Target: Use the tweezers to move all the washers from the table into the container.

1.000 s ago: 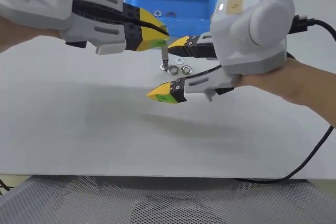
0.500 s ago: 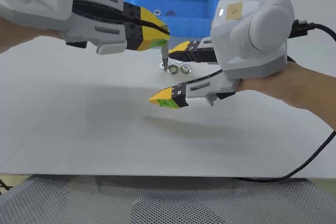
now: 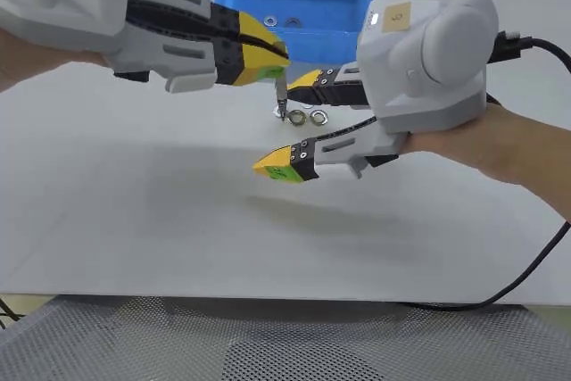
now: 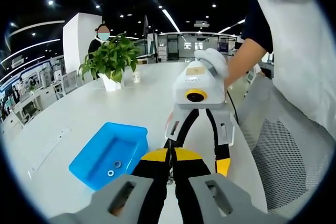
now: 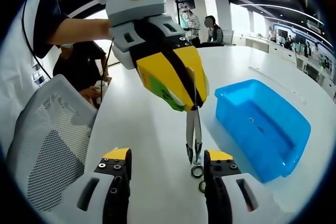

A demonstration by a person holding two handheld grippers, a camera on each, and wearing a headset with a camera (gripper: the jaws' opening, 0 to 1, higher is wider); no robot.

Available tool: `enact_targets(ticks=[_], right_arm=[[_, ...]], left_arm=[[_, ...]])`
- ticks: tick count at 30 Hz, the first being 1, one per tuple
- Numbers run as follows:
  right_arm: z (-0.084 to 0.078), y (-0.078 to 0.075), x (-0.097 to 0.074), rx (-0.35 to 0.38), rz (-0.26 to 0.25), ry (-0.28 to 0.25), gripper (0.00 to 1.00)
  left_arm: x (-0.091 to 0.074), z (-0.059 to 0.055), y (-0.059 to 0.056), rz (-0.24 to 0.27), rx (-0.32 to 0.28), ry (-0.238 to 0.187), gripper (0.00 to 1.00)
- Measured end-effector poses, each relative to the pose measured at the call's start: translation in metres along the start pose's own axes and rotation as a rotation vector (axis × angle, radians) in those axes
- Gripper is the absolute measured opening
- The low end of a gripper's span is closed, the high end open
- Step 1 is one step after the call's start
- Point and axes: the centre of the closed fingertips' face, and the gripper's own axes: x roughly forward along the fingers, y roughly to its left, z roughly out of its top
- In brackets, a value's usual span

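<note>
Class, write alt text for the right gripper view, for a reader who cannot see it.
The left gripper, shut on tweezers, holds their tips beside two washers on the white table, between the open jaws of the right gripper. A blue container stands to the view's right.

Clamped in left hand-held gripper [image 3: 277, 54], tweezers [image 3: 280, 95] — tips at washers [image 3: 298, 119]; right hand-held gripper [image 3: 290, 120] spread beside.

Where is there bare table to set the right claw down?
Free: the wide table stretch between the right claw and the near edge. Crowded: in front of the container, where tweezers and washers sit between the claw's jaws.
</note>
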Motion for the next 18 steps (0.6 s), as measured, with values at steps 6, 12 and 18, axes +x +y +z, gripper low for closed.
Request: enact_targets(ticks=[6,12,18], right_arm=[[0.001,-0.003,0.000,-0.022,-0.012,-0.003,0.45],[0.006,-0.010,0.002,-0.041,-0.019,-0.005,0.37],[0.012,-0.015,0.006,-0.055,-0.022,-0.007,0.30]], left_arm=[[0.002,-0.001,-0.002,-0.005,-0.010,0.005,0.05],[-0.001,-0.004,0.001,-0.005,-0.034,0.001,0.05],[0.002,-0.005,-0.001,-0.016,-0.059,0.003,0.06]])
